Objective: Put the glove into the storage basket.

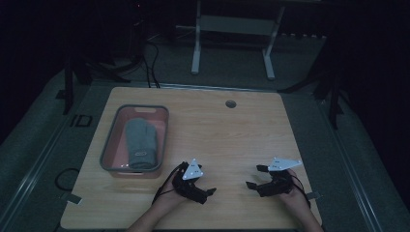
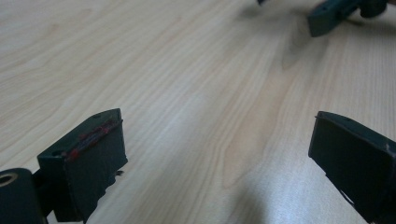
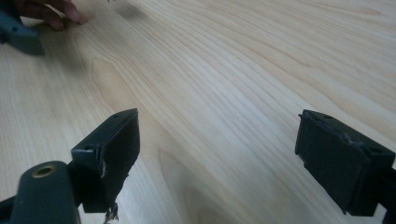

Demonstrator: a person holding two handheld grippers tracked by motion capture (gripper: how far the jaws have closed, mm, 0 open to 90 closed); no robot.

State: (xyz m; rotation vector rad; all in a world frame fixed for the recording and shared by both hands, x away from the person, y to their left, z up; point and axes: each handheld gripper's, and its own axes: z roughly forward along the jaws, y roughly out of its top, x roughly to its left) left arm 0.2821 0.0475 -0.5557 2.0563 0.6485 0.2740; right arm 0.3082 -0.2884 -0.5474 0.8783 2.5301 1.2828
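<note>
Basin (image 1: pixel 110 140): pink, grey-rimmed, rounded rectangle, at table's (image 1: pixel 232 135) left; holds one grey knit mitten (image 1: pixel 141 144) lying flat (label unreadable). Table: pale wood grain. Left gripper (image 1: pixel 202 187) and right gripper (image 1: pixel 255 177): jaws wide apart, empty, low over bare wood, near front edge, well apart from basin
</note>
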